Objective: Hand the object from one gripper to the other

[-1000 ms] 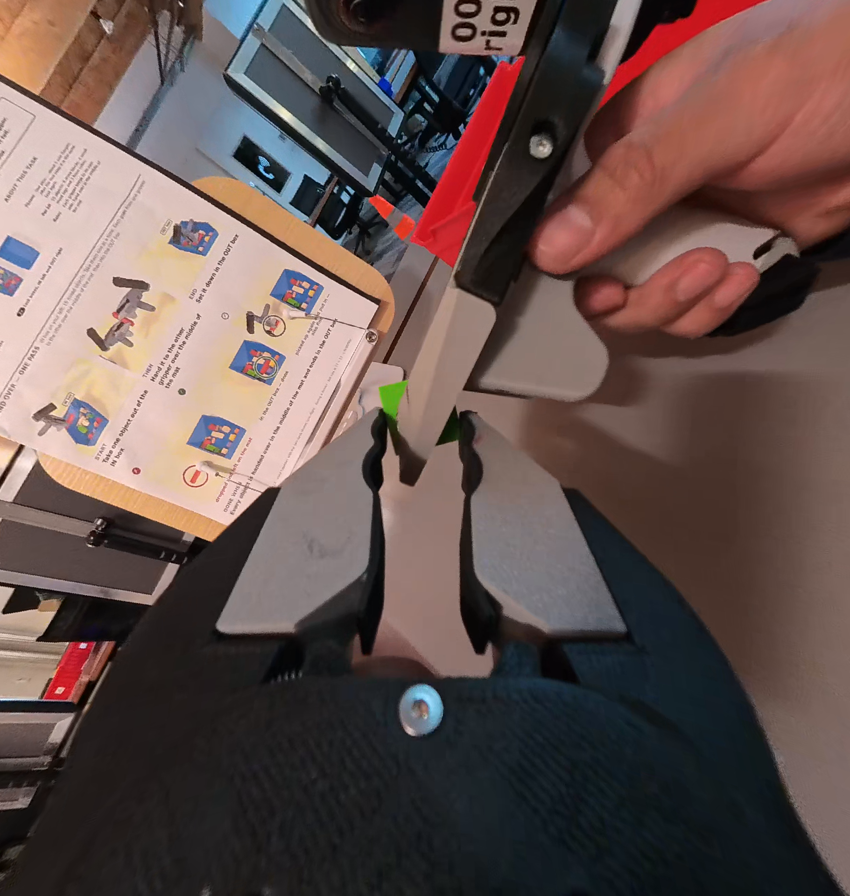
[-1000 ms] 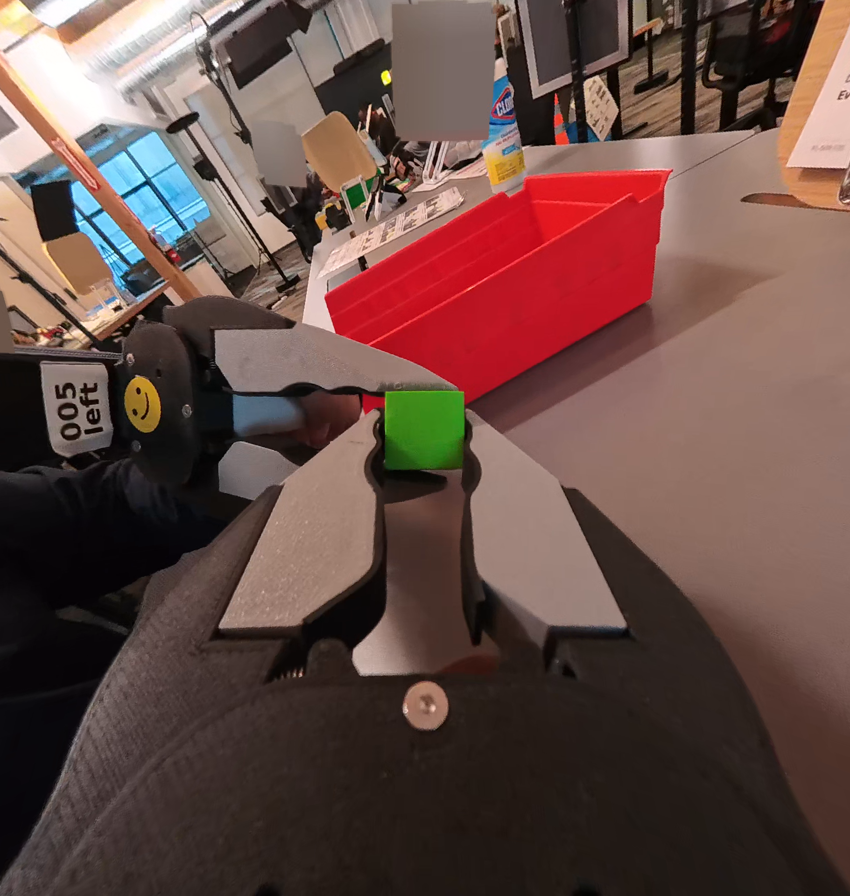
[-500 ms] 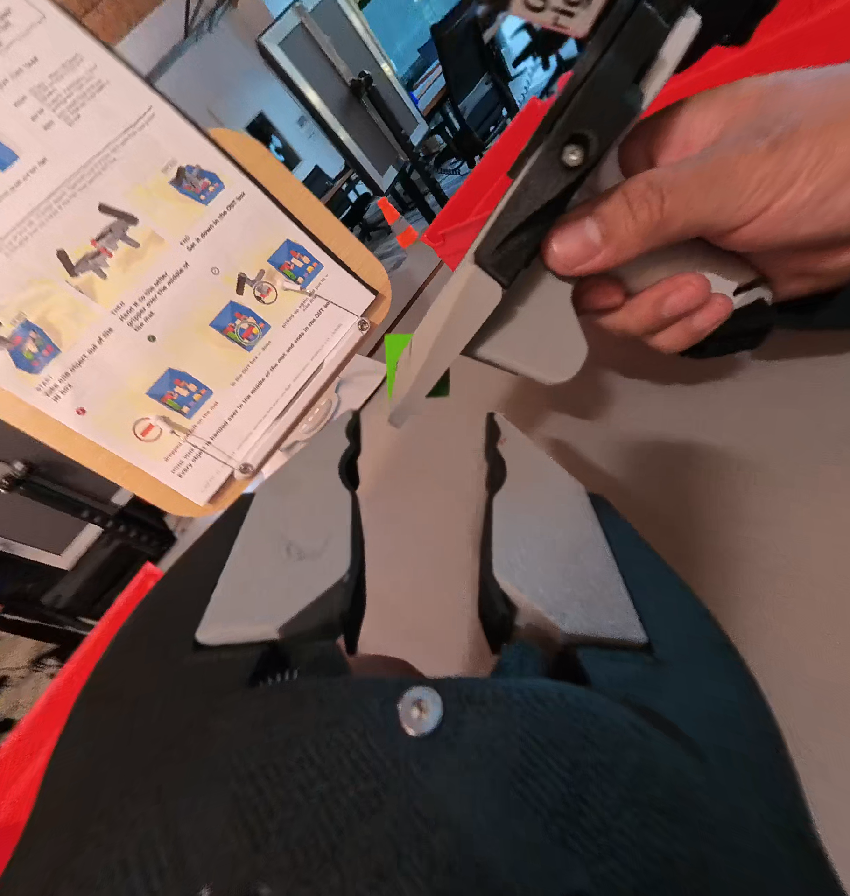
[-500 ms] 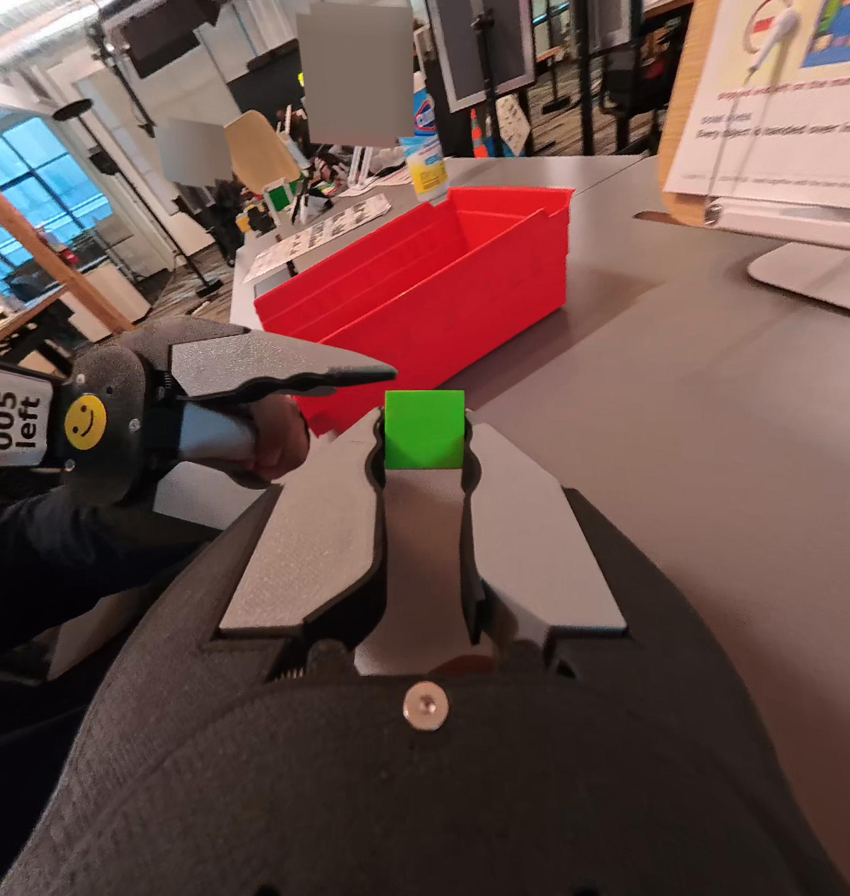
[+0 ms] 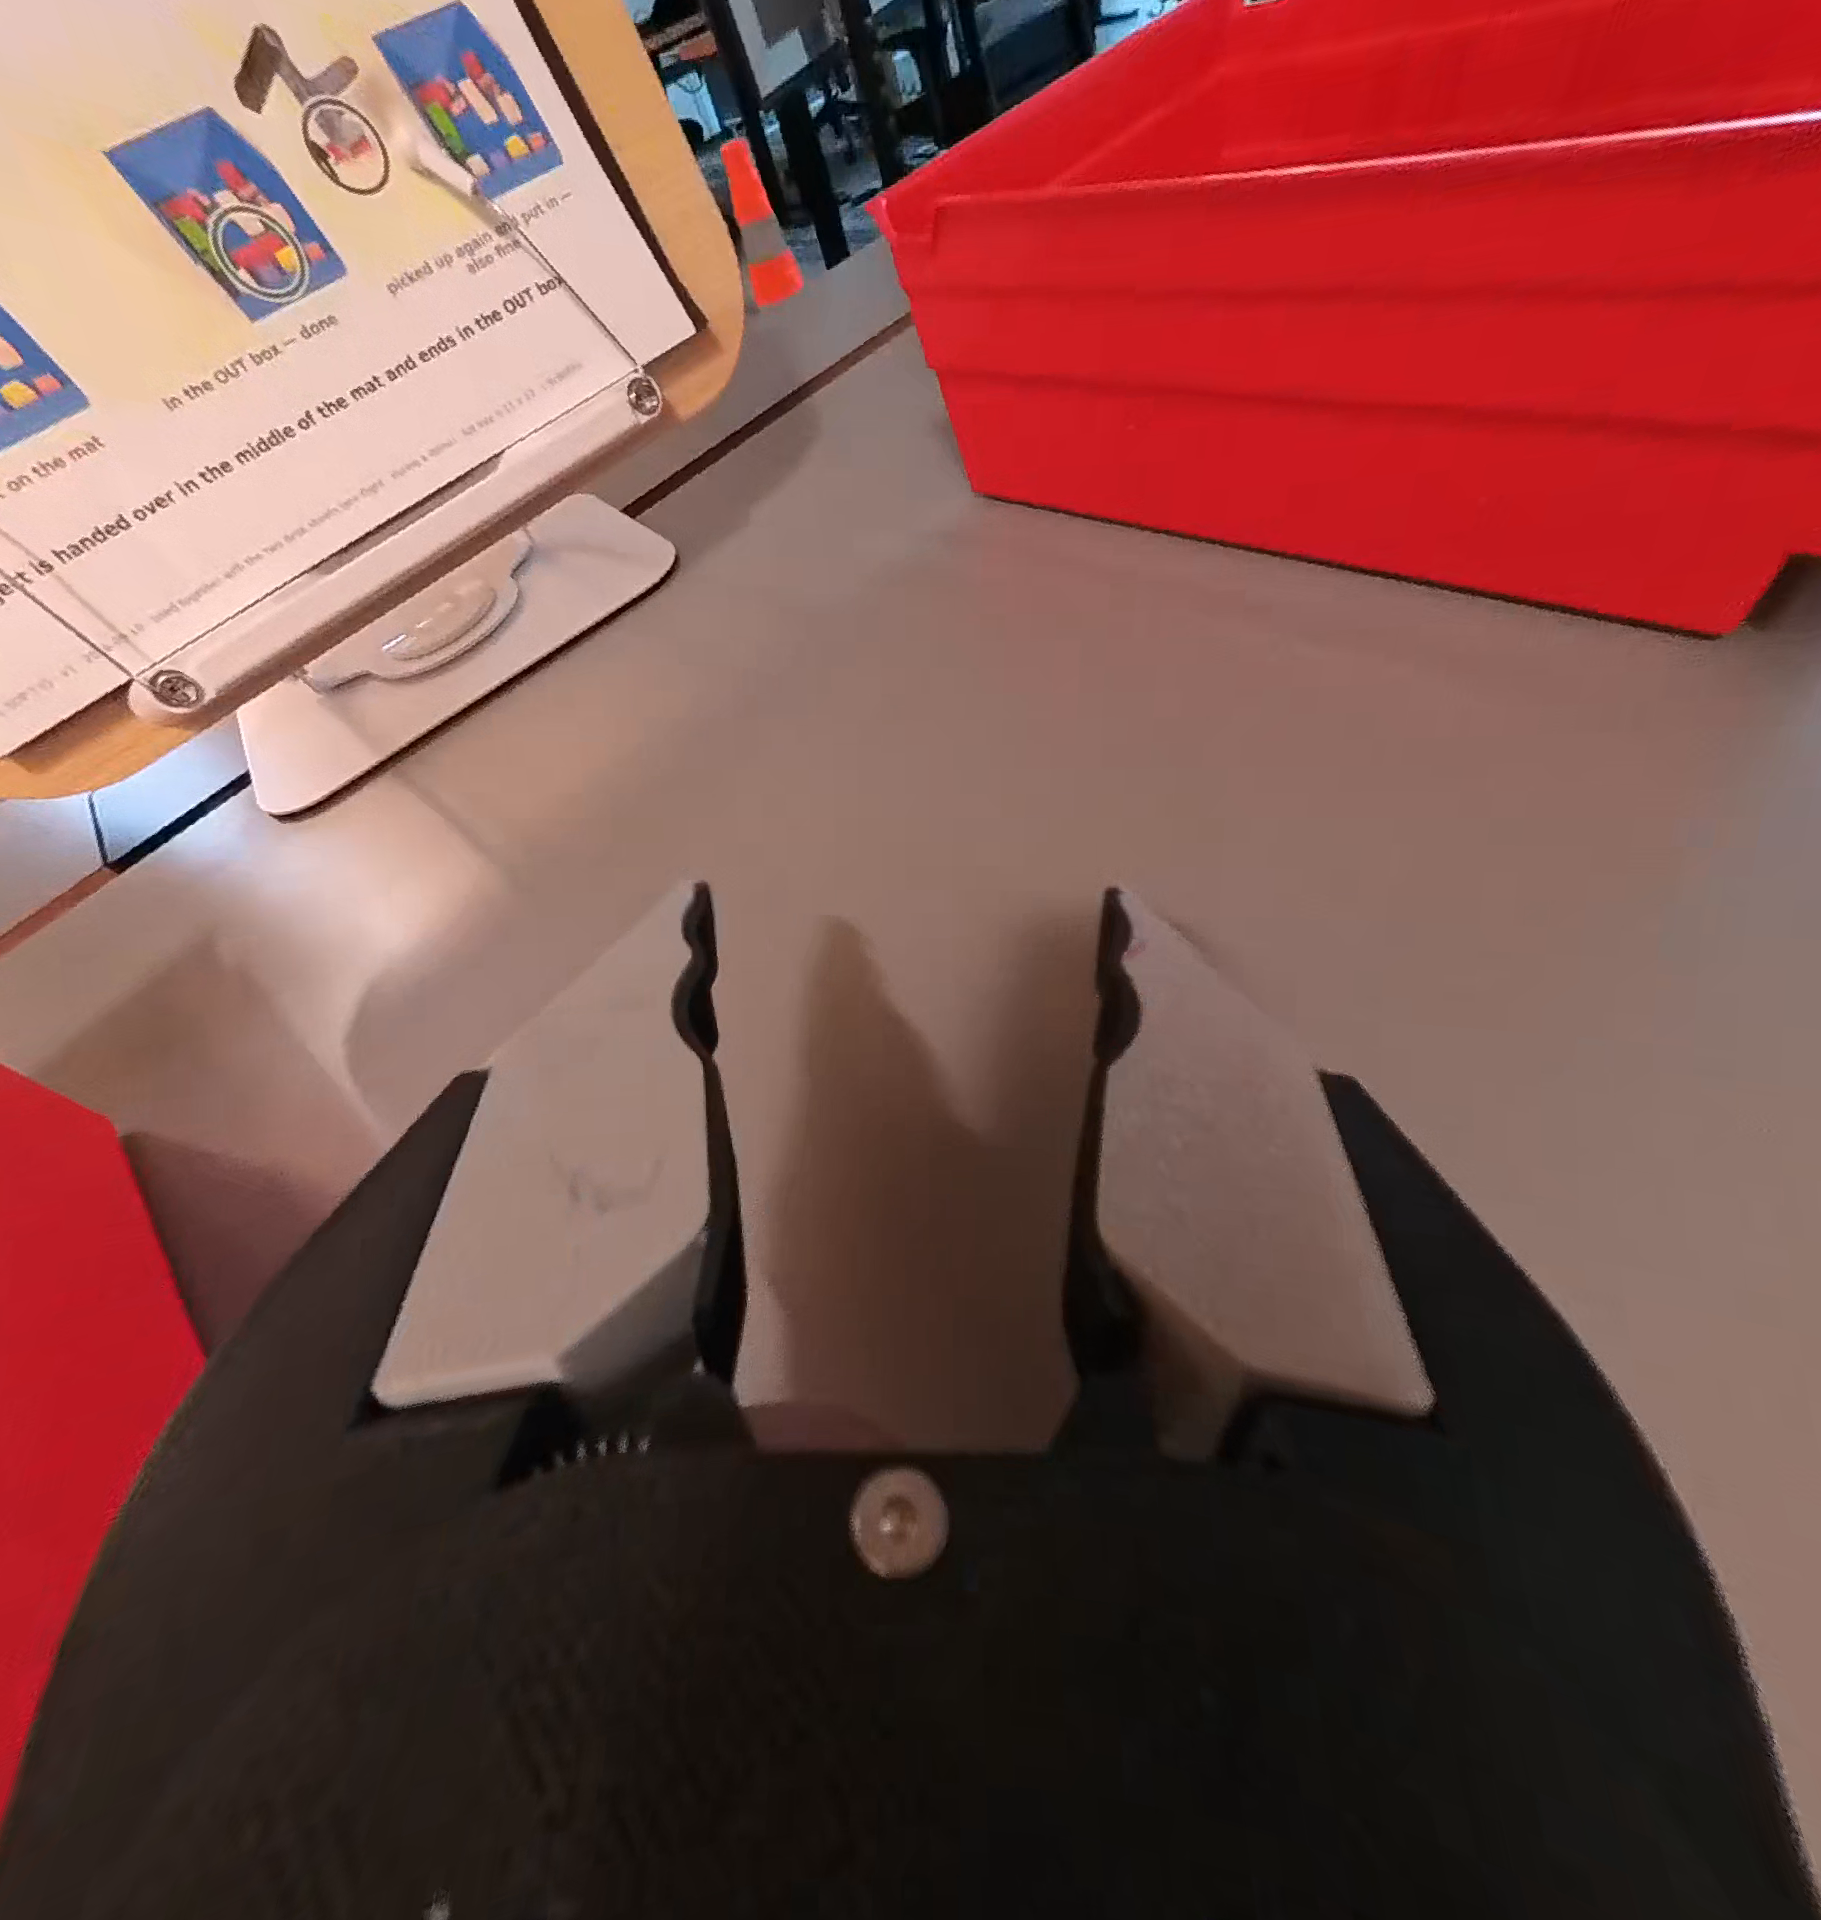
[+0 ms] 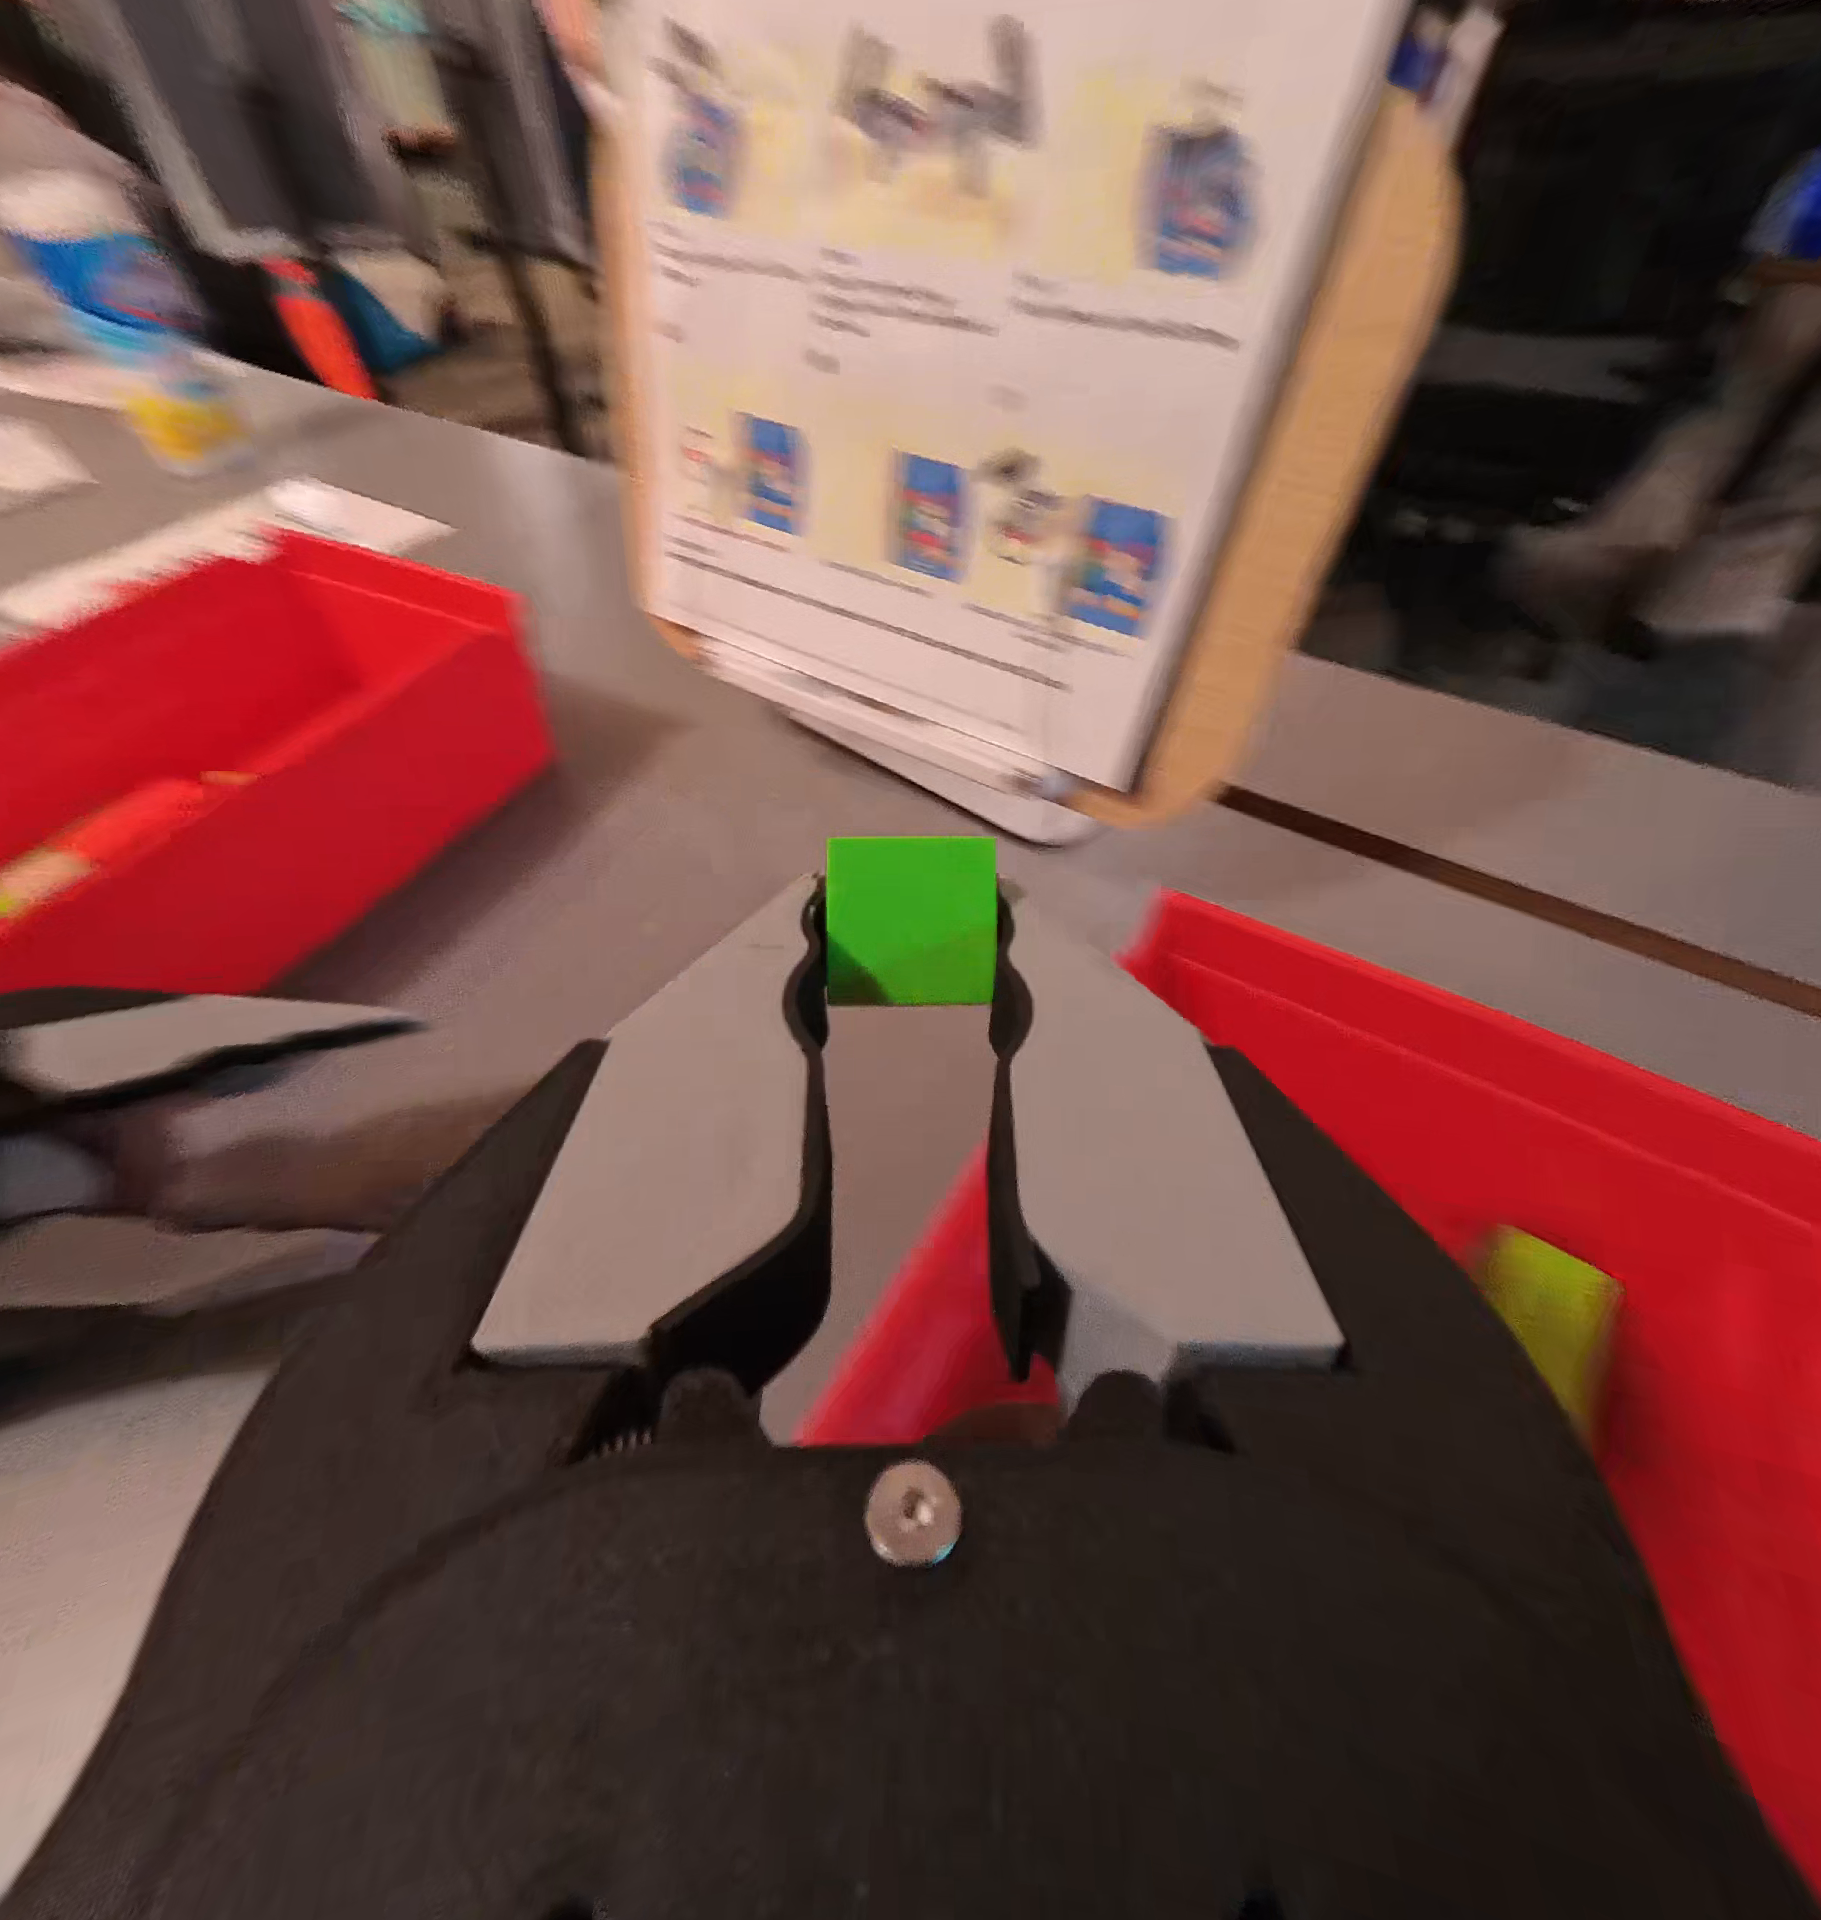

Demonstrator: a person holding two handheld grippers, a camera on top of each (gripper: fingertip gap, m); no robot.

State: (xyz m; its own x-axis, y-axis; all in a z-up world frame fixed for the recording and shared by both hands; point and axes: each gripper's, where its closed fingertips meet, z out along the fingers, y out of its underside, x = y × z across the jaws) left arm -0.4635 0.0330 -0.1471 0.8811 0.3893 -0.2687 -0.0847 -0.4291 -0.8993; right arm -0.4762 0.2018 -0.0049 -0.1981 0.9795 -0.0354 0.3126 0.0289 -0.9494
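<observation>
- Right gripper is clamped on a green cube; both black pads press against the cube's sides, and the cube sits at the very fingertips, held above the grey table.
- Left gripper stands wide open with nothing between its fingers; only bare grey tabletop and the fingers' shadow show in the gap.
- Seen from the right wrist, the left gripper appears blurred at the left edge, low over the table and apart from the cube.
- Just below and to the right of the right gripper lies a red bin with a yellow-green block inside it.
- Farther off to the left is a second red bin, with some blurred red and yellow pieces in it.
- Beyond the cube, a wooden board on a white stand holds an illustrated instruction sheet.
- At the back, an orange cone stands on the floor past the table edge.
</observation>
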